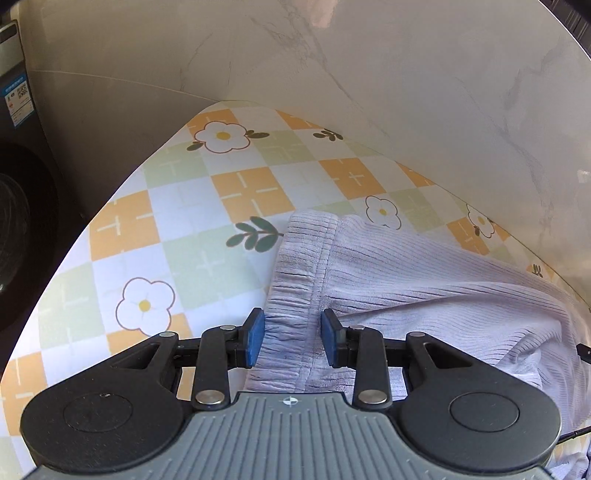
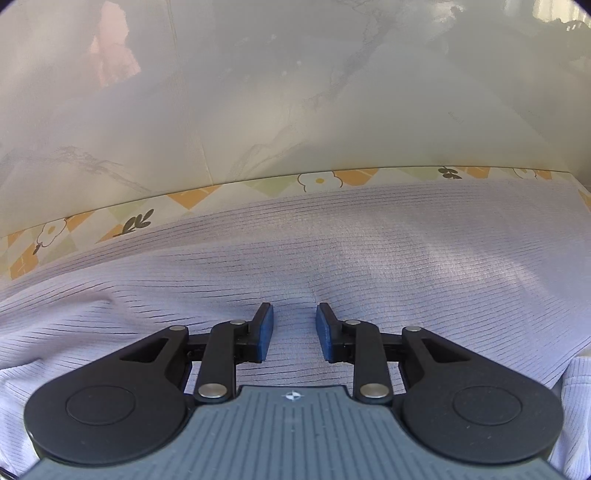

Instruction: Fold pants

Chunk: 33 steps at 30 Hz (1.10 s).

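Left claw (image 1: 292, 338) straddling the ribbed waistband (image 1: 295, 273) of the lilac pants (image 1: 424, 280), blue pads apart, not yet pinching, likely lined up to grab that end for a fold. Right claw (image 2: 294, 330) also apart, over flat cloth mid-pants. Pants spread on the flower-patterned desk (image 1: 184, 206) against a marbled wall (image 1: 406, 74).

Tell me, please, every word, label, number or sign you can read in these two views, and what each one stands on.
Blue sticker on the dark appliance, left wrist view: a code square and print, too small to read.
Strip label above it: blurred, unreadable.
Right wrist view: no text.
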Tool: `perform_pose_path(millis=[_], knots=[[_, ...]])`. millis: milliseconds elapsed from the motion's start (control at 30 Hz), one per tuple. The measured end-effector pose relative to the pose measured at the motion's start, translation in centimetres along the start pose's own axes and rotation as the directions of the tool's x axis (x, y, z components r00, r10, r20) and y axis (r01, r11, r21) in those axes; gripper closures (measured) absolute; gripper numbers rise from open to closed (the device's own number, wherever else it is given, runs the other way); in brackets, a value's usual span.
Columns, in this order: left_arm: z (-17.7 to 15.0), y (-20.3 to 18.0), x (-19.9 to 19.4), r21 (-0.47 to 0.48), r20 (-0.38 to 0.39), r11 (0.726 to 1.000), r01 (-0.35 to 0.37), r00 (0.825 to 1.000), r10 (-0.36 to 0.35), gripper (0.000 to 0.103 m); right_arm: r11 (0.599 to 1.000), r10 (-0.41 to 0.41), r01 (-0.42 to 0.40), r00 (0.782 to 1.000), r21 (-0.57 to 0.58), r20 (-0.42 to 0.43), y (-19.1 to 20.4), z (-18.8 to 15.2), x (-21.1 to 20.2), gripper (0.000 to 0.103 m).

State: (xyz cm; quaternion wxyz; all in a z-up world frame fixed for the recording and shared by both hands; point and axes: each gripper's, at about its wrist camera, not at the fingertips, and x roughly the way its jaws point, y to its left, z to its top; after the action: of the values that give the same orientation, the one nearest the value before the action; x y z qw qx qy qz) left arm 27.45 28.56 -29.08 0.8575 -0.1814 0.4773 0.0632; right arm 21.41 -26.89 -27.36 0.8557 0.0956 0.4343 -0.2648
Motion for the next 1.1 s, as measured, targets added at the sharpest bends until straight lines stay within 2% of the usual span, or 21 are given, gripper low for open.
perform_pose_path(millis=[67,100,133,233,333,433,500,567,600,633,733,833,900,967,1100], knots=[[-0.2,1.0,-0.9,-0.068,-0.027,0.997,0.029,0.999,-0.031,0.066,1.0,-0.009,0.009,1.0,0.002,0.0,0.2,0.0,0.0,0.075],[0.1,1.9,-0.8,-0.125,-0.043,0.991,0.053,0.997,-0.058,0.062,1.0,-0.015,0.015,1.0,0.002,-0.001,0.3,0.0,0.0,0.074],[0.6,2.9,-0.7,-0.191,-0.045,0.978,0.082,0.995,-0.092,0.058,1.0,-0.019,0.019,1.0,0.001,0.0,0.4,-0.1,0.0,0.074],[2.3,5.4,-1.5,-0.342,0.018,0.927,0.156,0.987,-0.159,0.058,1.0,-0.025,0.025,1.0,-0.005,0.006,0.5,-0.1,0.0,0.074],[4.3,6.8,-0.8,-0.415,0.062,0.882,0.223,0.974,-0.217,0.058,1.0,-0.026,0.026,1.0,-0.003,0.009,0.6,-0.2,0.0,0.074],[5.6,7.8,1.4,-0.493,0.051,0.833,0.253,0.964,-0.262,0.059,1.0,-0.026,0.026,1.0,-0.002,0.008,0.5,-0.2,0.0,0.074],[6.0,7.8,2.5,-0.505,0.025,0.828,0.243,0.963,-0.267,0.059,1.0,-0.026,0.026,1.0,-0.003,0.007,0.5,-0.2,0.0,0.074],[6.0,7.9,2.5,-0.51,0.033,0.82,0.259,0.959,-0.282,0.059,1.0,-0.024,0.024,1.0,-0.004,0.006,0.4,-0.1,0.0,0.074],[5.9,7.9,2.3,-0.512,0.045,0.81,0.286,0.951,-0.307,0.059,1.0,-0.023,0.023,1.0,-0.004,0.008,0.4,-0.1,0.0,0.074],[6.0,7.5,2.0,-0.501,0.068,0.799,0.334,0.935,-0.348,0.059,1.0,-0.022,0.022,1.0,-0.005,0.01,0.4,-0.2,0.0,0.074],[6.0,5.0,-0.4,-0.379,0.072,0.823,0.423,0.9,-0.429,0.059,1.0,-0.021,0.02,1.0,0.002,0.016,0.3,-0.2,0.0,0.074],[5.1,2.2,-0.4,-0.293,-0.032,0.837,0.462,0.87,-0.492,0.06,1.0,-0.02,0.02,1.0,0.01,0.016,0.3,-0.2,0.0,0.074],[4.3,0.8,0.0,-0.259,-0.099,0.845,0.468,0.857,-0.505,0.06,1.0,-0.021,0.021,1.0,0.01,0.013,0.3,-0.2,0.0,0.074],[3.6,-0.2,0.5,-0.212,-0.129,0.873,0.439,0.873,-0.47,0.06,1.0,-0.021,0.021,1.0,0.007,0.012,0.3,-0.2,0.0,0.074],[4.1,0.3,1.5,-0.248,-0.077,0.879,0.407,0.896,-0.437,0.061,1.0,-0.02,0.02,1.0,0.004,0.014,0.3,-0.2,0.0,0.074]])
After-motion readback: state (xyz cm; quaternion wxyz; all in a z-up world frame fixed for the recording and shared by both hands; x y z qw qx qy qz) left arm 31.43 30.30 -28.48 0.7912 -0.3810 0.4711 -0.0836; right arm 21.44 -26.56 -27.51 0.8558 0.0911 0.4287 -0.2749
